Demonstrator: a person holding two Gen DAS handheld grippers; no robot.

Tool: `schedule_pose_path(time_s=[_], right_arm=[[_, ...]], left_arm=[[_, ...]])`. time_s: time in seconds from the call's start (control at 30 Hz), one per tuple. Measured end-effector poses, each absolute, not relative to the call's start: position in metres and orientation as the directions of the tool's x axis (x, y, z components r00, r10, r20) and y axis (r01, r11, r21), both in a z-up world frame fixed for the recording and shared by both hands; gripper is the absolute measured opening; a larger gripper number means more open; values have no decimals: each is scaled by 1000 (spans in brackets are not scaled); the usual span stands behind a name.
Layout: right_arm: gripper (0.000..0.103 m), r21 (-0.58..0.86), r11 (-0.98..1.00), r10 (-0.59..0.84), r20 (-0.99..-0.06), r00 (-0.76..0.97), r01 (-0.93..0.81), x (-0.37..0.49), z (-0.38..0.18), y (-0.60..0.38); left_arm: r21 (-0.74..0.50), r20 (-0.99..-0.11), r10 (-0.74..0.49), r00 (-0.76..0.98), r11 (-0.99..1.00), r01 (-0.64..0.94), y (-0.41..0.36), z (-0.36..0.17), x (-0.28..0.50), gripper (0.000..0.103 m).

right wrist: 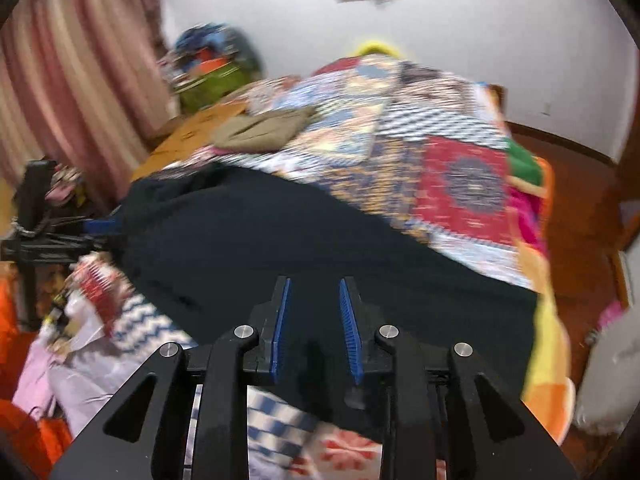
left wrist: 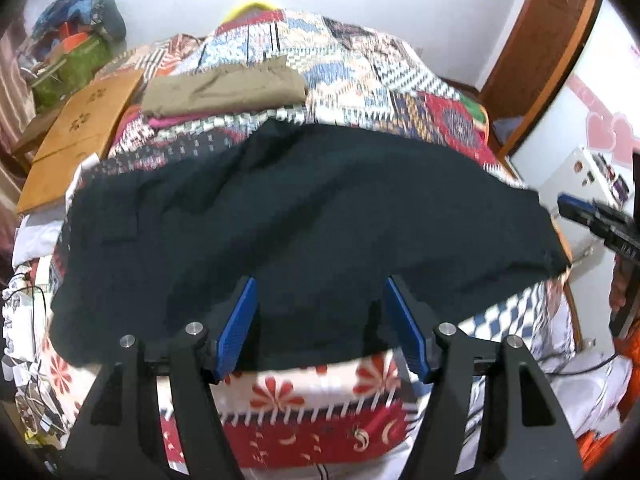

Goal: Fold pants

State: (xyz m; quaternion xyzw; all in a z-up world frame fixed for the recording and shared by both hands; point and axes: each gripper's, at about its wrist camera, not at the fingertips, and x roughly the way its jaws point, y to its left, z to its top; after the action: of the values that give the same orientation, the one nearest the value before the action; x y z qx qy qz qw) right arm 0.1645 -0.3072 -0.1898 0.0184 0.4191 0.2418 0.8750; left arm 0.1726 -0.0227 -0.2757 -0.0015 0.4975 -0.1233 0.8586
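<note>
**Dark pants lie across the bed, both grippers free**

We see the dark pants (left wrist: pixel 296 232) spread flat across the patchwork bedcover (left wrist: pixel 360 76), near the front edge of the bed. Our left gripper (left wrist: pixel 320 320) stands over their near edge with jaws apart and nothing pressed between them. Our right gripper (right wrist: pixel 314 320) is parted only narrowly and holds no cloth. Folded khaki pants (left wrist: pixel 224 90) rest further back.
</note>
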Motion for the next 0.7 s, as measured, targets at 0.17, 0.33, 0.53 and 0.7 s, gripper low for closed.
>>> schedule_pose_path(time_s=[0.17,0.33,0.53,0.7], right_arm=[[36,286,828,514,-731,449,-481,164,-200,-275],[39,281,797,528,-754,390,-535,157,-207,-248],[41,246,793,490,-802,342,-557,160,-220,-232],[42,199,798,451,-823,345,-569,162,-224,-224]], left_arm=[[-115,-881,-202,427,969,220,-24,-298,160,69],[-105,-880,-194,434,970,221,-21,-307,154,76],[-113,-875,-200,441,970,217,-21,-309,165,79],[-94,-867,-183,464,973,210,-24,-310,177,79]])
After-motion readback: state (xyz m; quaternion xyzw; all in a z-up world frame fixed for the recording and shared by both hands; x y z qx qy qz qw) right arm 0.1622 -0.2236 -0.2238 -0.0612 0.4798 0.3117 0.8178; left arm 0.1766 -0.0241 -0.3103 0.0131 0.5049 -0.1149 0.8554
